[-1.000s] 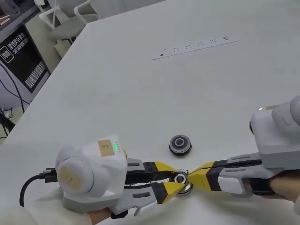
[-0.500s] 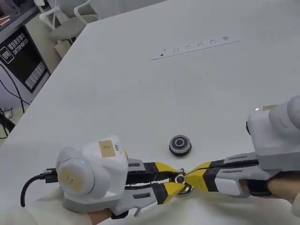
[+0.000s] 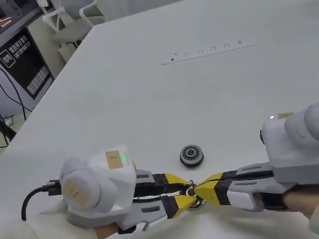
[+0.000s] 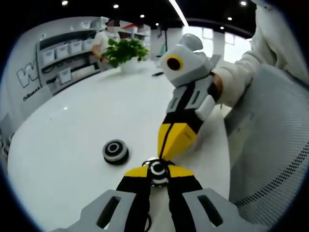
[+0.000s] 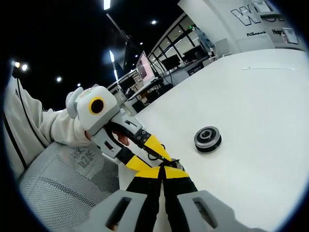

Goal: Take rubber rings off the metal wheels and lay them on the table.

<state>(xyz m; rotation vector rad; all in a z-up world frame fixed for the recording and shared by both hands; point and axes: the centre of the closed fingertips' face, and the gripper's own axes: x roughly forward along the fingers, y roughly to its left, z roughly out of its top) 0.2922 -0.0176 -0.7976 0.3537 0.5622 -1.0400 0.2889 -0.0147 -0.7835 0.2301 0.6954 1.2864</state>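
A small metal wheel (image 4: 157, 170) with a dark rubber ring is held just above the table between the yellow tips of my left gripper (image 4: 157, 173), which is shut on it. In the head view the left gripper (image 3: 185, 195) comes in from the lower left. My right gripper (image 3: 199, 191) comes in from the right, and the two meet tip to tip at the wheel (image 3: 191, 190). The right gripper (image 5: 164, 170) has its jaws pressed together at the wheel's rim, apparently pinching the ring. A second wheel (image 3: 191, 154), ring still on, lies flat on the white table (image 3: 149, 109) just beyond.
A flat power strip (image 3: 209, 51) lies far back on the table. White chairs (image 3: 70, 22) and a black board with a barcode (image 3: 22, 62) stand past the table's left edge. A person stands by shelves and a plant (image 4: 124, 50) in the distance.
My right gripper has edged slightly left, closer against the left gripper's tips. The held wheel now sits a little lower and is more hidden between the jaws.
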